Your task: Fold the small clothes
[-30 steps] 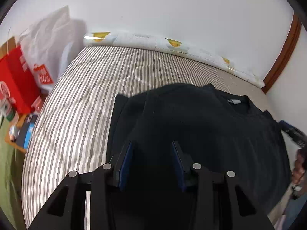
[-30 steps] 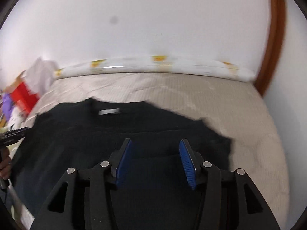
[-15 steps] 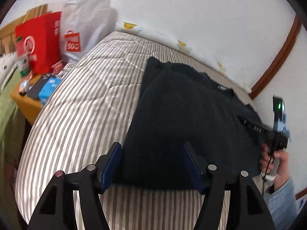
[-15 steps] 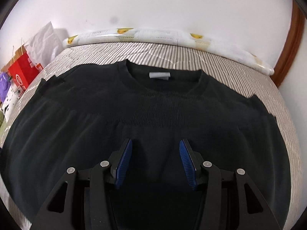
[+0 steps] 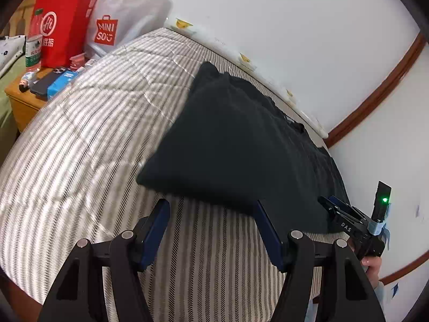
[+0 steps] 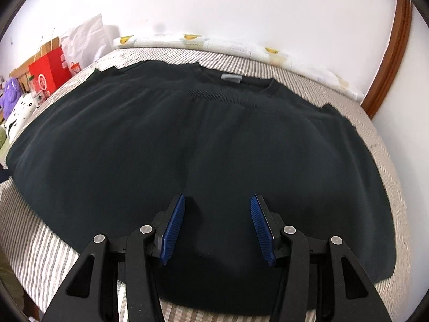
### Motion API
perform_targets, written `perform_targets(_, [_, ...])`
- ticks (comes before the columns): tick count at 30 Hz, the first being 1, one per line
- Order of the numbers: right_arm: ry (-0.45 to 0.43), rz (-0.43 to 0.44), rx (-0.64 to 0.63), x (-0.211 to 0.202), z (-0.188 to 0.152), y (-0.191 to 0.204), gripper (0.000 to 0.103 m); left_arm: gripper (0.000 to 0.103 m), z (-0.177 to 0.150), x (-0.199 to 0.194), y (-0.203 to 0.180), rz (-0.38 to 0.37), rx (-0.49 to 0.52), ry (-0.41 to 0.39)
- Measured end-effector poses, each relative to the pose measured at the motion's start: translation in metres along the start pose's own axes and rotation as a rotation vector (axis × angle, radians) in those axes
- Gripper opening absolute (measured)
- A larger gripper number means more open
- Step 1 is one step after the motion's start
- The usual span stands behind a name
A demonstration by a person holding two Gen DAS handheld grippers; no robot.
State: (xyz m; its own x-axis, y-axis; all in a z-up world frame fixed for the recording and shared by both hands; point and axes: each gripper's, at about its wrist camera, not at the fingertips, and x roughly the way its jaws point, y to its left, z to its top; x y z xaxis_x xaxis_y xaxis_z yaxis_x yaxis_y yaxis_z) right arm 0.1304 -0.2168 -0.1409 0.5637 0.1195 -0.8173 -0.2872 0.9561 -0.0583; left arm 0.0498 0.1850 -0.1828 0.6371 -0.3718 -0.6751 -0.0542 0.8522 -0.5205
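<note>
1. A dark knitted sweater (image 6: 203,145) lies spread flat on the grey-and-white striped bed cover (image 5: 80,145), its collar toward the far wall.
2. The left gripper (image 5: 211,214) hangs just beyond the sweater's near left corner, jaws spread, nothing between them.
3. The right gripper (image 6: 217,209) hovers over the near hem, jaws apart, gripping nothing.
4. A red paper bag (image 5: 64,21) stands far left.

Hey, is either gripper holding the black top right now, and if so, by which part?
Nothing is held. The left gripper stands open over the striped bedcover, the right gripper open above the black top.
</note>
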Motion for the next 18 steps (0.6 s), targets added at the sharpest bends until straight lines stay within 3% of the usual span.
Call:
perform_targets(9, [-0.011,-0.003,0.015,-0.025,-0.029,0.005,0.051,0.063,0.007,0.014,0.02,-0.144,-0.104,-0.039])
perform_targets(18, [-0.004,0.045,0.042,-0.047,-0.055,0.008,0.051,0.061,0.023,0.036,0.008,-0.164,-0.124,-0.065])
